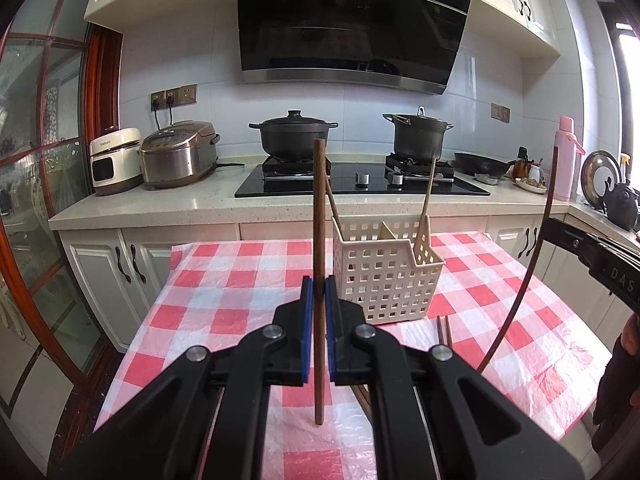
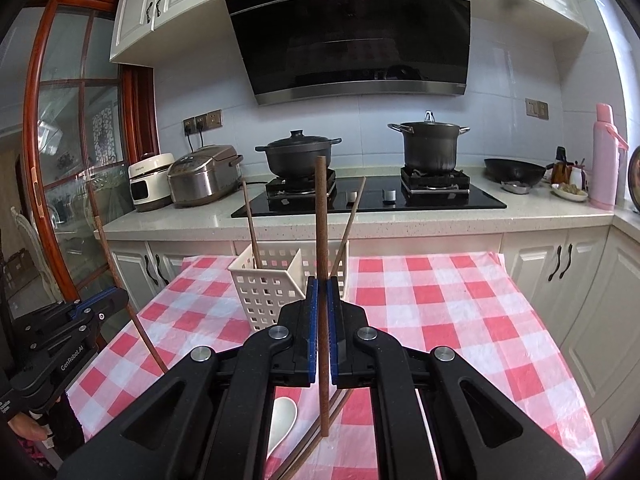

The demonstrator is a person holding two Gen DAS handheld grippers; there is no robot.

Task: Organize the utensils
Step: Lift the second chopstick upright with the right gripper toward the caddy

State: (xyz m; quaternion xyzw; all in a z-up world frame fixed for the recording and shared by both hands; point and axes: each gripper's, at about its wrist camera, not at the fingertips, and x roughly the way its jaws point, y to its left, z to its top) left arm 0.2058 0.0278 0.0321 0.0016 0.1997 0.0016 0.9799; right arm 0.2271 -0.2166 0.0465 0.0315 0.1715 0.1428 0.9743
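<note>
A: Left wrist view: left gripper clamps one upright chopstick; basket just beyond on the checked tablecloth.

B: Right wrist view: right gripper clamps another upright chopstick. Only here a white spoon shows, lying under the jaws.

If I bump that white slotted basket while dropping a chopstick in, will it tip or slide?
The basket looks like thin perforated plastic, so probably light. It stands on a smooth-looking checked cloth, so a nudge likely slides it. The utensils leaning out of it raise its load, so a knock near the rim might tip it.
</note>
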